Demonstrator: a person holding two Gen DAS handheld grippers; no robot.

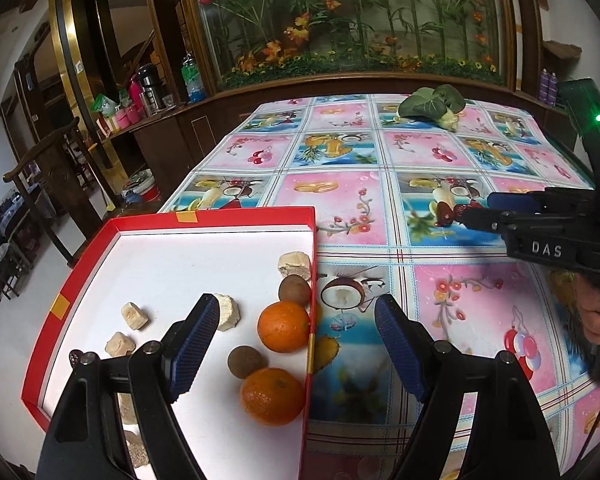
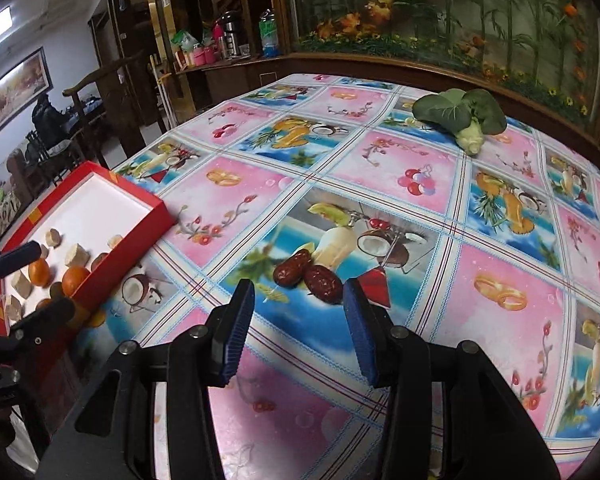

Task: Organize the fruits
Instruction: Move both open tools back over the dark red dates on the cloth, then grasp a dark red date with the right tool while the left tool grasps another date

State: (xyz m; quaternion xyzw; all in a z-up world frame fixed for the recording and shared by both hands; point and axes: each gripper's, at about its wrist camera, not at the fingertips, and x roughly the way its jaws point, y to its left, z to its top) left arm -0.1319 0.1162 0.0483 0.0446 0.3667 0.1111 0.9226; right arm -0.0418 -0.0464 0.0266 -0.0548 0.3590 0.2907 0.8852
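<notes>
A: Lying on the patterned tablecloth [image 2: 380, 184], just ahead of the right gripper [image 2: 298, 300]: two red dates [image 2: 308, 276], touching each other, well apart from the red box [image 2: 140, 220] at the table's left edge.

B: Reaching toward them with jaws spread wide and nothing between the pads; judging by the line-up, closing in on the nearer date as the step in hand.

A: Holding what already, that box?

B: Holding two oranges [image 1: 280, 328], two brown round fruits [image 1: 246, 362], possibly longans, and several pale chunks [image 1: 134, 316] on its white floor. Hovering over its right wall: the left gripper [image 1: 296, 316], likewise spread apart and carrying nothing.

A: Calling for what next?

B: Likely lowering the right fingers [image 2: 240, 312] around one date without nudging its neighbour, pinching gently on soft, wrinkled skin, then lifting and carrying leftward over the box's wall. Risking a roll or a double pick, given the two touching.

A: Anything else on the table?

B: Sitting at the far end, well away from everything: a leafy green vegetable [image 2: 460, 116], apparently not part of the fruit sorting.
</notes>
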